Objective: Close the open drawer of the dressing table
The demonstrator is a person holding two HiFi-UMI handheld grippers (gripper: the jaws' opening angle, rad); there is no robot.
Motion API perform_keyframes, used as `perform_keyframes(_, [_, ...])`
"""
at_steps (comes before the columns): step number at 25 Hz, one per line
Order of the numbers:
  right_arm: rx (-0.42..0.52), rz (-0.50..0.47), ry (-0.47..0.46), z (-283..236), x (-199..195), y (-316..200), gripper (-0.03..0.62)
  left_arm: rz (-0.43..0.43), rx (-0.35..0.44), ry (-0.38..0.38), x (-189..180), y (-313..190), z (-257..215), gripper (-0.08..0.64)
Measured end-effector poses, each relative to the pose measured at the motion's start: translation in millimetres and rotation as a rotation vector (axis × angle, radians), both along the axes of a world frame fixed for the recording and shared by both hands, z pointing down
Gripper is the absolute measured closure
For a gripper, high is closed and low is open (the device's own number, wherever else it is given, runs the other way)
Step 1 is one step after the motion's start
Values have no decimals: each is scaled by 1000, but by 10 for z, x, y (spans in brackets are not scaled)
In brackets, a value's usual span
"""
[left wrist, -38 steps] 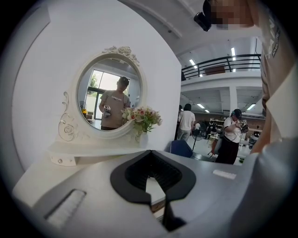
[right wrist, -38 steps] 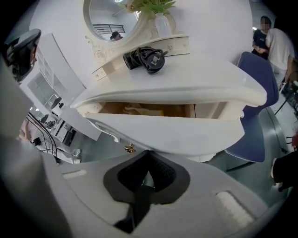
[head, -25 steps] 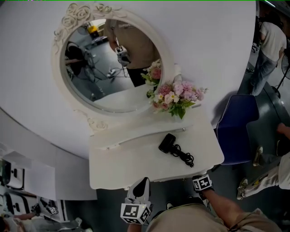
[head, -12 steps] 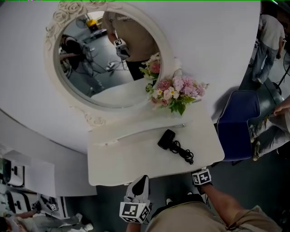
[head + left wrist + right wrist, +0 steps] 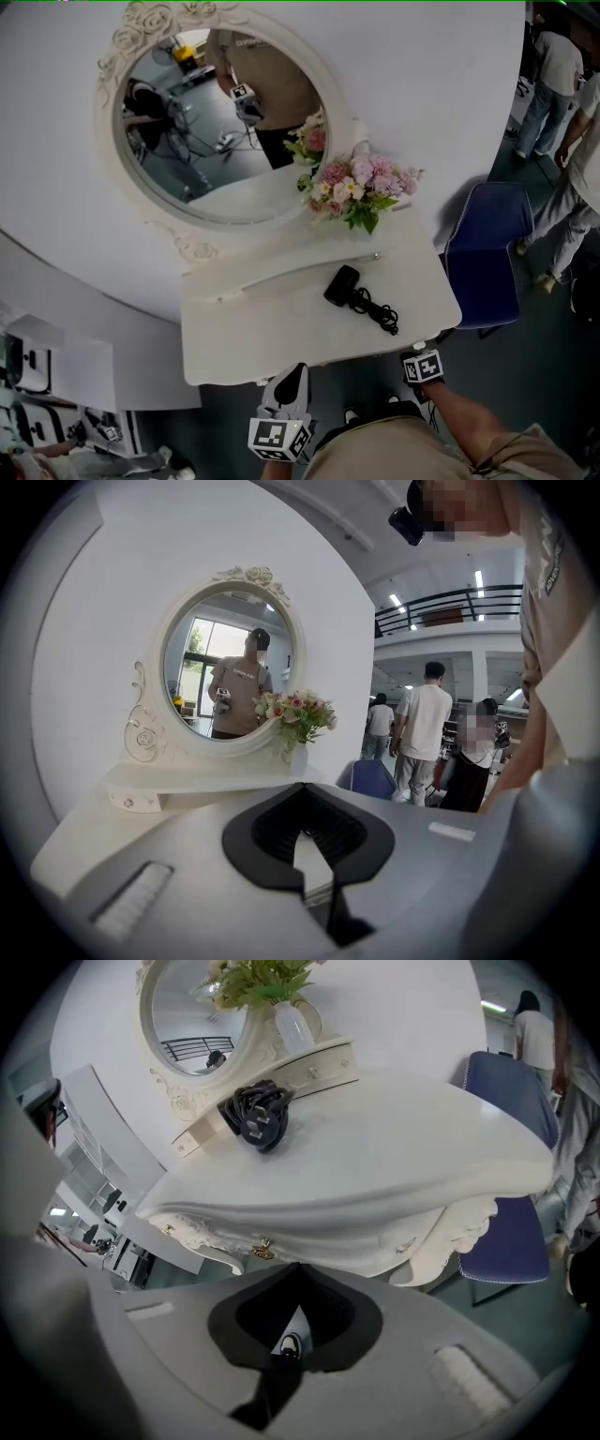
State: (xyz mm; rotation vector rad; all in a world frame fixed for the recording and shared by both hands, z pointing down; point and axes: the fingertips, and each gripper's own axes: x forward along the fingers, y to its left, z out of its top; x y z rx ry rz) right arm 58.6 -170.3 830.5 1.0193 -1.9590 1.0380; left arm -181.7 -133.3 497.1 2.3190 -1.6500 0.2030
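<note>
The white dressing table [image 5: 272, 347] stands against the wall, with an oval mirror [image 5: 211, 122] and a flower bouquet [image 5: 361, 192]. A black hair dryer [image 5: 343, 286] with its cord lies on top. In the right gripper view the carved front apron [image 5: 328, 1232] carries a small gold handle [image 5: 263, 1249]; no drawer visibly sticks out. My left gripper [image 5: 298, 370] [image 5: 302, 787] hangs shut and empty just before the table's front edge, left of centre. Only the marker cube of my right gripper [image 5: 422, 366] shows in the head view, at the front right corner; the right gripper [image 5: 298, 1267] is shut and empty below the tabletop.
A blue chair [image 5: 483, 253] [image 5: 511, 1241] stands close to the table's right side. People [image 5: 553, 84] stand and walk on the floor to the far right. White shelving [image 5: 37, 375] stands at lower left. My arm and torso fill the bottom edge.
Both grippers have stayed almost where they were. The people at the far right have shifted position, and the head view has drifted slightly.
</note>
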Motion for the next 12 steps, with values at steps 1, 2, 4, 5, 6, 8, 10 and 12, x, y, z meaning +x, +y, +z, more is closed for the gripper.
perform_keyframes(1, [2,-1,-4,-18,18,47,589,4,0,2,2,18,10,543])
perform_keyframes(2, [4,-7,-8,-37,32,97,589,9,0,5,10,37,22,543])
perform_keyframes(4, [14,-38,-16,-87,43,198,589,24,1,10,46,71,45,543])
perform_keyframes(5, [25,-60,-23,-125,37,246,589,33,2,12,70,86,53,543])
perform_keyframes(6, [38,-82,-34,-179,18,292,589,42,4,16,94,100,58,543])
perform_keyframes(8, [57,-124,-67,-333,-58,383,589,60,7,22,137,130,61,543])
perform_keyframes(10, [79,-144,-105,-506,-163,434,589,73,9,28,164,158,64,543])
perform_keyframes(12, [124,-143,-129,-718,-274,433,589,83,8,32,184,187,73,543])
